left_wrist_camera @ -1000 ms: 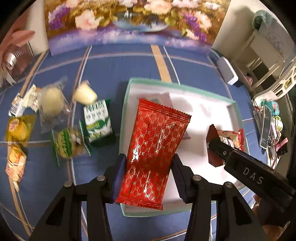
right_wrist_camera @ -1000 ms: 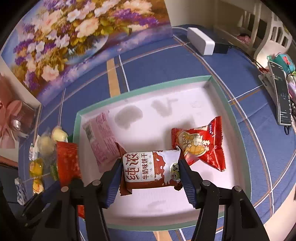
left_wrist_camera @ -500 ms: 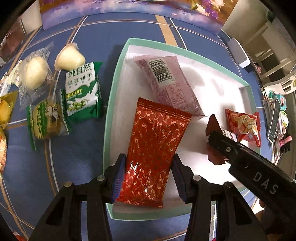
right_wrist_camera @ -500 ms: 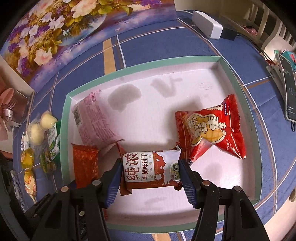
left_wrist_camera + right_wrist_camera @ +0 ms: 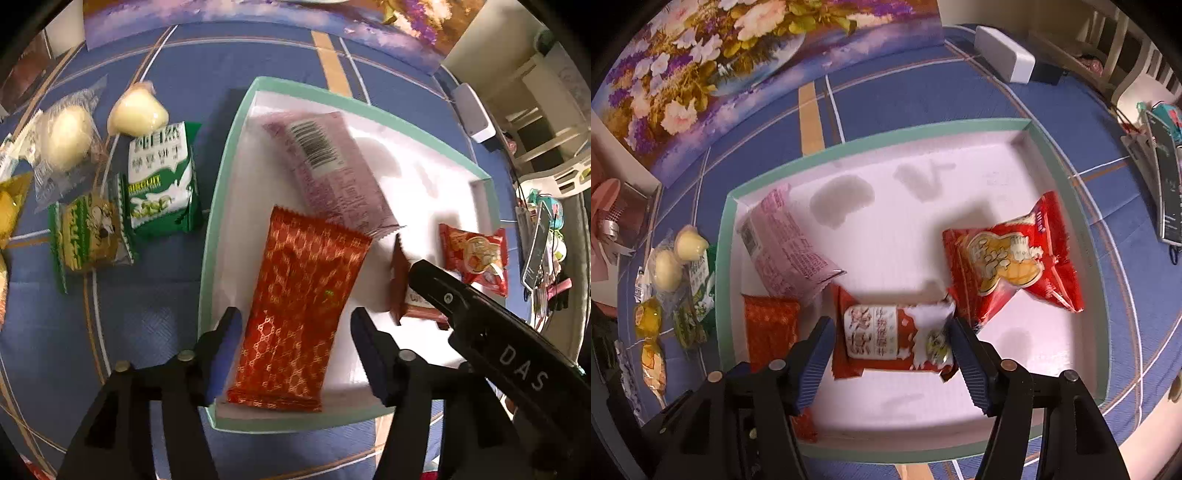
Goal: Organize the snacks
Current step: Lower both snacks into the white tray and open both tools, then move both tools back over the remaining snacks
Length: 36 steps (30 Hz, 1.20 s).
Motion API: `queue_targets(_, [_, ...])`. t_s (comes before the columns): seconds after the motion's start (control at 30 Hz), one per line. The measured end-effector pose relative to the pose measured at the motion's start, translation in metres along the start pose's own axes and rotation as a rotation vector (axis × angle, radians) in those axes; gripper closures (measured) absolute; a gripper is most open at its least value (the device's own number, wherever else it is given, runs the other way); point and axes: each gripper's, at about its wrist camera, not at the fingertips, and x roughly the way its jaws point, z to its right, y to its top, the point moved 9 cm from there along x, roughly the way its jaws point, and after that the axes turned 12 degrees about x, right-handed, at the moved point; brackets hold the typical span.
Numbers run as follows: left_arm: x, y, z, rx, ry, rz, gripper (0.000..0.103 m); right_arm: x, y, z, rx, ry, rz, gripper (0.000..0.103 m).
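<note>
A white tray with a teal rim (image 5: 221, 206) lies on the blue cloth. In the left wrist view a long red patterned packet (image 5: 303, 314) rests in the tray's near-left corner. My left gripper (image 5: 295, 332) straddles it, jaws opening, pads off the wrapper. In the right wrist view a brown-and-white milk biscuit packet (image 5: 894, 336) lies on the tray floor (image 5: 1052, 343). My right gripper (image 5: 892, 347) stands around it, jaws opening, with a small gap at the left pad. A pink packet (image 5: 783, 243) and a red cartoon packet (image 5: 1008, 258) also lie in the tray.
Left of the tray lie a green biscuit packet (image 5: 160, 181), a green-brown packet (image 5: 88, 232), two pale wrapped sweets (image 5: 68, 136) and yellow packets (image 5: 648, 314). A flower painting (image 5: 738, 55) stands behind. A white box (image 5: 1004, 55) and remotes (image 5: 1167, 184) sit to the right.
The left gripper sank with the red patterned packet into the tray, then both grippers widened and let go of their packets, which now lie on the tray floor.
</note>
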Motion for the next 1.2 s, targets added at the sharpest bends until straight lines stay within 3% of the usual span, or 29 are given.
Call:
queue_targets(0.37, [-0.039,0.016,-0.021,-0.030,0.034,0.112,0.038,-0.032,0.012,0.002,0.022,0.027,0.088,0.035])
queue_targets(0.6, [-0.047,0.012,-0.051,-0.116,0.041,0.128,0.038,-0.027,0.009,0.000,0.011,0.020,0.072,0.035])
queue_targets(0.9, [-0.050,0.015,-0.066,-0.156,0.092,0.150,0.037,-0.022,0.005,-0.003,-0.001,0.012,0.059,0.033])
queue_targets(0.93, [-0.051,0.014,-0.069,-0.161,0.104,0.152,0.032,-0.021,0.004,-0.003,-0.004,0.011,0.057,0.032])
queue_targets(0.97, [-0.050,0.014,-0.071,-0.168,0.122,0.154,0.017,-0.021,0.003,-0.004,-0.006,0.010,0.056,0.030])
queue_targets(1.0, [-0.051,0.014,-0.075,-0.175,0.143,0.159,0.012,-0.020,0.003,-0.004,-0.008,0.009,0.055,0.027])
queue_targets(1.2, [-0.060,0.013,-0.101,-0.219,0.241,0.194,0.008,-0.018,0.000,-0.012,-0.033,0.003,0.052,0.021])
